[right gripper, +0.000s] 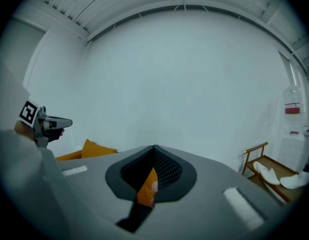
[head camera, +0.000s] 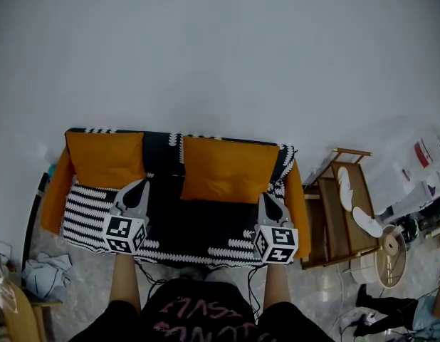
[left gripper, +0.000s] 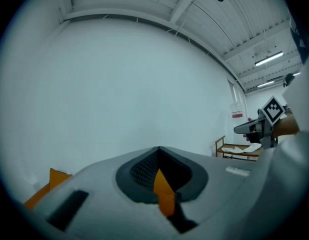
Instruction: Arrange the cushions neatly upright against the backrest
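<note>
An orange-armed sofa [head camera: 297, 212] under a black-and-white throw [head camera: 206, 226] stands against the pale wall. Two orange cushions lean at its back edge: the left cushion [head camera: 106, 159] in the back left corner, the right cushion [head camera: 227, 169] just right of the middle. The left gripper [head camera: 144, 183] hangs over the seat at the left cushion's lower right corner, its fingers pressed together with nothing between them. The right gripper [head camera: 265, 197] sits near the sofa's front right corner, beside the right cushion's lower right corner, fingers likewise closed and empty. A wooden rack [head camera: 334, 216] with white slippers [head camera: 346, 187] stands right of the sofa.
</note>
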